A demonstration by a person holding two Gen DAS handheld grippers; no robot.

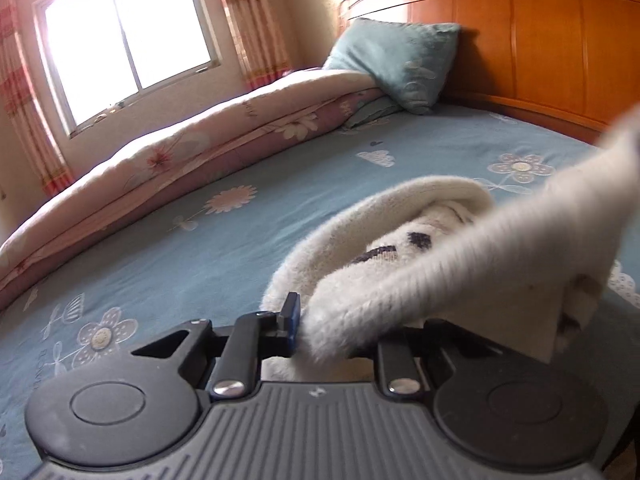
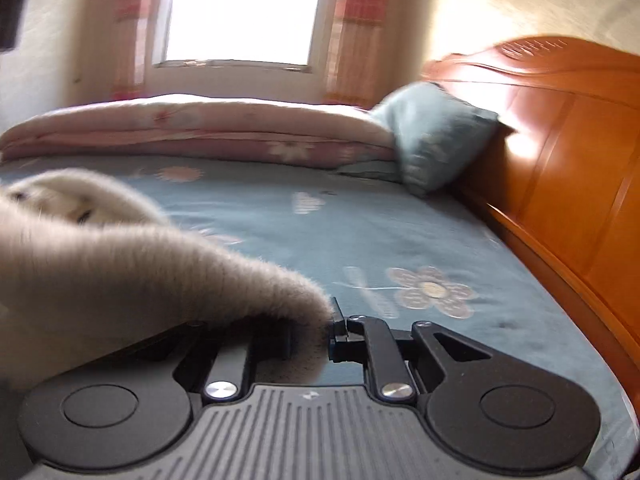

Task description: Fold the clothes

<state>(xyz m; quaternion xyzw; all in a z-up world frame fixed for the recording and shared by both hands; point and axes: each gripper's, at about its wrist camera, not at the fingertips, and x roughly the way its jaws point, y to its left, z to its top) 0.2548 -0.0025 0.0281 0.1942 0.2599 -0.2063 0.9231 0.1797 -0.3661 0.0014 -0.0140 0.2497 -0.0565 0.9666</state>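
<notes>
A fuzzy cream sweater [image 1: 460, 264] is stretched between two claws above a blue floral bedsheet [image 1: 240, 248]. The left claw [image 1: 320, 328] is clenched on one edge, the knit running away to the right; the right claw [image 2: 316, 336] grips the other end, the fabric trailing off to its left. A rolled pink quilt [image 1: 200, 148] and a teal pillow [image 1: 400, 60] lie at the far side, against the wooden headboard [image 1: 540, 40]
</notes>
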